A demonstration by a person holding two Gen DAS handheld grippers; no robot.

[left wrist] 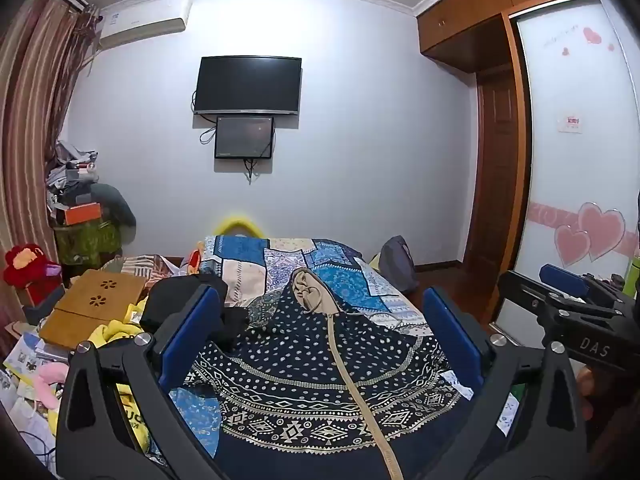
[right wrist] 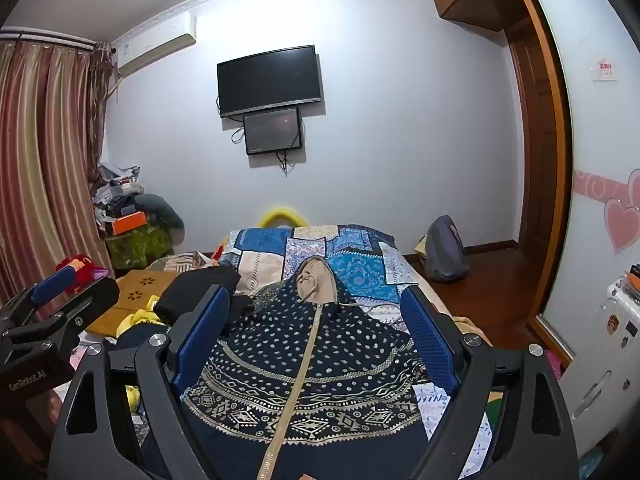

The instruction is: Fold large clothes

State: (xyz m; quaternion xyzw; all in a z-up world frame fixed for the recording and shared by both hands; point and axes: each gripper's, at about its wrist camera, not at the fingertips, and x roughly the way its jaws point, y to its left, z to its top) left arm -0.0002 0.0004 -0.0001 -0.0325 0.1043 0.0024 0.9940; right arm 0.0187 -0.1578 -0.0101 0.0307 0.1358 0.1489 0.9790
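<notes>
A large navy hooded garment (left wrist: 320,368) with white dots, a gold geometric border and a beige zip lies spread on the bed, hood away from me. It also shows in the right wrist view (right wrist: 312,360). My left gripper (left wrist: 320,320) is open and empty, held above the garment's near part. My right gripper (right wrist: 316,316) is open and empty too, above the same garment. The right gripper also shows at the right edge of the left wrist view (left wrist: 568,292). The left gripper shows at the left edge of the right wrist view (right wrist: 52,304).
The bed has a blue patchwork cover (left wrist: 280,260). Black clothes (left wrist: 176,296), yellow cloth (left wrist: 116,332) and a wooden lap desk (left wrist: 92,304) lie at the left. A grey backpack (right wrist: 444,248) sits on the floor. A wardrobe (left wrist: 576,160) stands at the right.
</notes>
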